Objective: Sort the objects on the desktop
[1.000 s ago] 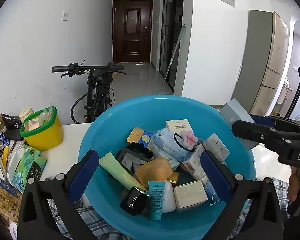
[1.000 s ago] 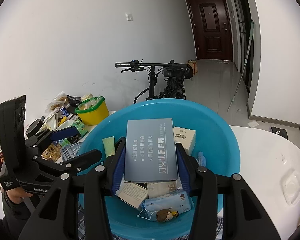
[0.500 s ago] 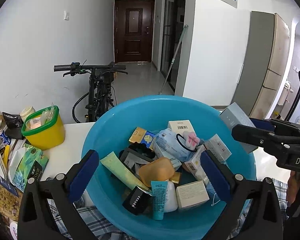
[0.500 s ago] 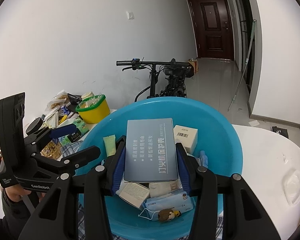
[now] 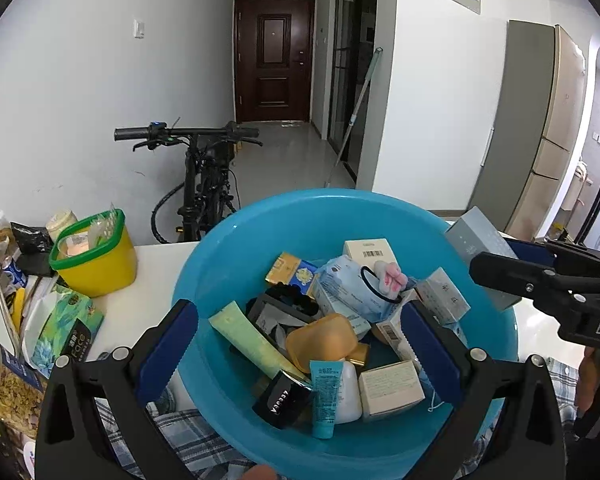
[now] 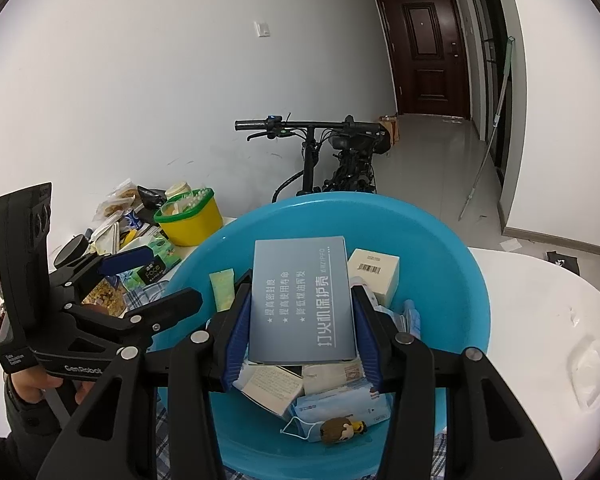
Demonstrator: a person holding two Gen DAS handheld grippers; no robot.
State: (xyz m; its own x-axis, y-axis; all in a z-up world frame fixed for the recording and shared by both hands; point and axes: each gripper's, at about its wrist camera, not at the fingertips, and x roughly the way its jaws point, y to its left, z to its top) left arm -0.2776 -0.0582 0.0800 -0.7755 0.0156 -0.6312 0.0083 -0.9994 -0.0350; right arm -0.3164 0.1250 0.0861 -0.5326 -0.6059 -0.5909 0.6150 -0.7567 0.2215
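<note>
A grey box (image 6: pixel 302 304) is gripped by the right tongs (image 6: pixel 300 320) above the blue bowl (image 6: pixel 452 248). Its long side points away from the tongs. The left tongs (image 5: pixel 300 344) are held open, empty, over the bowl.

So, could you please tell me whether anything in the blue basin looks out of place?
A disposable face mask lies crumpled among boxed cosmetics in the blue plastic basin, a small brown figurine resting on it; otherwise nothing stands out.
</note>
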